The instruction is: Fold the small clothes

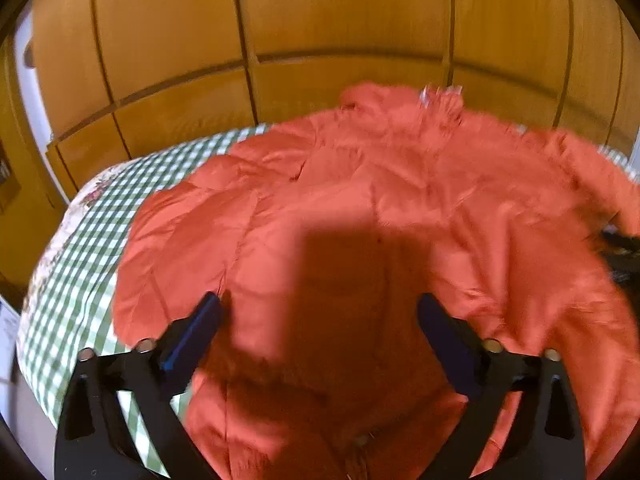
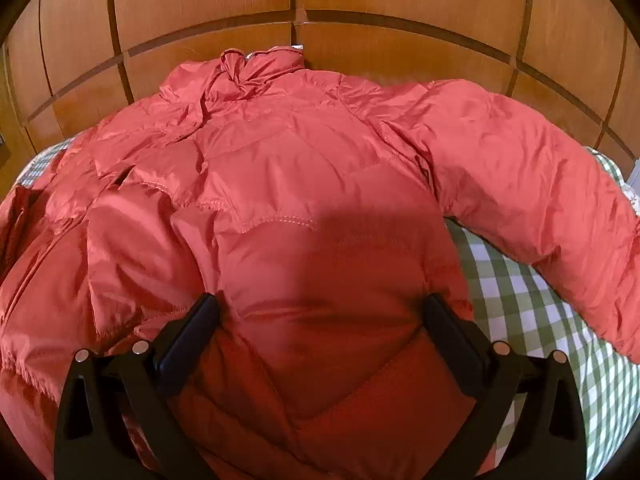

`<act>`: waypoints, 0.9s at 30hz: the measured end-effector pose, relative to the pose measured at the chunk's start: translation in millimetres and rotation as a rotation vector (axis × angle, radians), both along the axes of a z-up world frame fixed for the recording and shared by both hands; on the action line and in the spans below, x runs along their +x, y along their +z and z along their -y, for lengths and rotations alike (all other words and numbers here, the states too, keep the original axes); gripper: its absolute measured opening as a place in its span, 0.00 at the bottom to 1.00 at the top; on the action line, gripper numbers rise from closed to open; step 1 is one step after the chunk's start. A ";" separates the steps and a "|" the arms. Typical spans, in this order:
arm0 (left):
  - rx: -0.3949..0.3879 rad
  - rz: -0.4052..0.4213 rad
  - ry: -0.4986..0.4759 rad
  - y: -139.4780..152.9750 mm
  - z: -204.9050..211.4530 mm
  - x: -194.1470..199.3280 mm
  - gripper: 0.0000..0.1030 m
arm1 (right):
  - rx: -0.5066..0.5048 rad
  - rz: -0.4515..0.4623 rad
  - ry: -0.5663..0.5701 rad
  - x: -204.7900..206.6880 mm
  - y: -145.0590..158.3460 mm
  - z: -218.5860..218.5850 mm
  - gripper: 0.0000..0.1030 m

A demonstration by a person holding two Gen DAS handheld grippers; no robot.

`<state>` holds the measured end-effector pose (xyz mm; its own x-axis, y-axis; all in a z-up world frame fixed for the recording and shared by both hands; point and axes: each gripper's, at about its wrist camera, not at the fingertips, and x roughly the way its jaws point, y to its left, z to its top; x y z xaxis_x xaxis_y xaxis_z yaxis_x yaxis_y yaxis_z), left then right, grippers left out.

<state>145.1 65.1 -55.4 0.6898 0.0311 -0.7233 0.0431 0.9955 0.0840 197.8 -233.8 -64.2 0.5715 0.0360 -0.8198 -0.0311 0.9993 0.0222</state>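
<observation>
A red puffer jacket [image 1: 360, 208] lies spread on a green-and-white checked cloth [image 1: 80, 248], collar at the far side. It also fills the right wrist view [image 2: 300, 168], with its right sleeve [image 2: 532, 184] stretched out to the right. My left gripper [image 1: 320, 308] is open, its fingers wide apart just above the jacket's lower left part. My right gripper [image 2: 322, 308] is open too, its fingers straddling the jacket's lower right part near the hem. Neither holds anything. The left wrist view is motion-blurred.
A wooden panelled wardrobe [image 2: 320, 0] stands right behind the surface. The checked cloth shows bare at the right [image 2: 540, 312] under the sleeve. The surface's rounded left edge [image 1: 28, 320] drops to the floor. A dark object [image 1: 624, 248] shows at the far right edge.
</observation>
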 end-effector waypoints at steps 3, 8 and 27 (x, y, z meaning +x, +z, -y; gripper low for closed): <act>-0.018 -0.060 0.030 -14.4 -13.4 15.0 0.48 | 0.027 -0.002 0.000 3.6 -1.6 8.4 0.98; -0.129 -0.021 0.048 1.6 -46.2 4.7 0.14 | 0.019 -0.002 -0.006 0.8 -2.2 8.6 0.98; -0.439 0.232 0.670 68.3 -334.6 -49.4 0.06 | -0.008 0.005 0.007 -23.8 2.4 20.6 0.98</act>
<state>95.7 399.7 12.9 0.7586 0.2366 -0.6071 -0.5407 0.7485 -0.3839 174.0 -254.4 -61.8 0.5750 0.0332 -0.8175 -0.0381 0.9992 0.0138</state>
